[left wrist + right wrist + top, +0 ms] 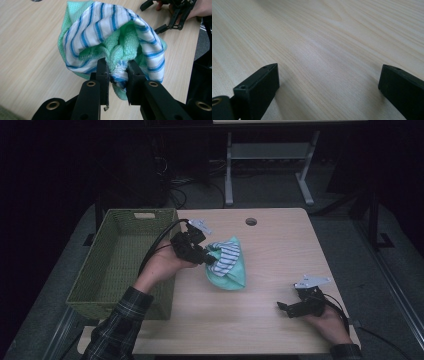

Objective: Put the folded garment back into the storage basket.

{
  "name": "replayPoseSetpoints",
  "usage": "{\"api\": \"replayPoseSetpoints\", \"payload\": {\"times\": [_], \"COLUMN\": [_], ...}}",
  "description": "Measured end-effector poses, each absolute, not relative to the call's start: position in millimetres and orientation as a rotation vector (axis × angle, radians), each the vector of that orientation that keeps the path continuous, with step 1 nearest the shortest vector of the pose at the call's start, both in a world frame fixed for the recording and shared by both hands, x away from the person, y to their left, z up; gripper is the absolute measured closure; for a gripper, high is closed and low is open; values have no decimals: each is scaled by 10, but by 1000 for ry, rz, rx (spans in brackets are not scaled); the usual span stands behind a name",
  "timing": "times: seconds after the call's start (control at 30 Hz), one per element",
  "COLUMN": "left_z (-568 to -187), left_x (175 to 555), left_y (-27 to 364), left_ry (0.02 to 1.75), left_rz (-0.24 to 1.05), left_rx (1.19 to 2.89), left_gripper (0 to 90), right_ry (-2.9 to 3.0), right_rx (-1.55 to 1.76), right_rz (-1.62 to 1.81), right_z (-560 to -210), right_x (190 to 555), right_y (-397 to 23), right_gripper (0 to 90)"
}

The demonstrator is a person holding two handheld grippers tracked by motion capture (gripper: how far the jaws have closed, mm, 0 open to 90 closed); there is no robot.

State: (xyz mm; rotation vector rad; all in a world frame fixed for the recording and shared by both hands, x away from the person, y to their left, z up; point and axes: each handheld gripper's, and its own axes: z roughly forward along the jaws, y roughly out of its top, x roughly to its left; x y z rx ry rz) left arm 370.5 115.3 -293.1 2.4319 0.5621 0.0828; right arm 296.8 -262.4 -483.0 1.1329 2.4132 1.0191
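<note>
High view: pale wooden table, dark room.

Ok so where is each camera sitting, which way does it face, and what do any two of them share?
High view: above the person's side, looking forward and down on the table, basket, both forearms and grippers.
Left gripper view: rides the left gripper, looking along its jaws shut on the cloth bundle.
Right gripper view: rides the right gripper, low over bare tabletop, jaws open.
Shared: high and left gripper views both show the bundle and the right gripper.
</note>
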Motion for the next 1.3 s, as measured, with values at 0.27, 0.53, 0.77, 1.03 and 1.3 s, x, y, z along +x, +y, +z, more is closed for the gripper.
{"api": "replayPoseSetpoints", "payload": {"times": [0.27, 0.53, 0.77, 1.03, 1.3], "left_z": [-2776, -2681, -2566, -2484, -2456], "left_x": [3700, 3687, 3664, 3631, 3599], "left_y": [1409, 1640, 1895, 2178, 2427], "left_ry": [606, 658, 707, 763, 826], "left_rz": [120, 155, 203, 236, 259], "left_rx": [2406, 2378, 2345, 2303, 2272], "left_gripper": [750, 750, 750, 750, 749], "right_ry": [2413, 2413, 2413, 2413, 2410], "right_rx": [1133, 1132, 1132, 1133, 1137], "right_rz": [1019, 1020, 1020, 1019, 1018], "right_z": [-4830, -4830, -4830, -4830, -4830], "right_x": [2968, 2968, 2968, 2968, 2968], "right_y": [-2623, -2624, -2624, -2624, -2621], "right_gripper": [29, 29, 29, 30, 30]}}
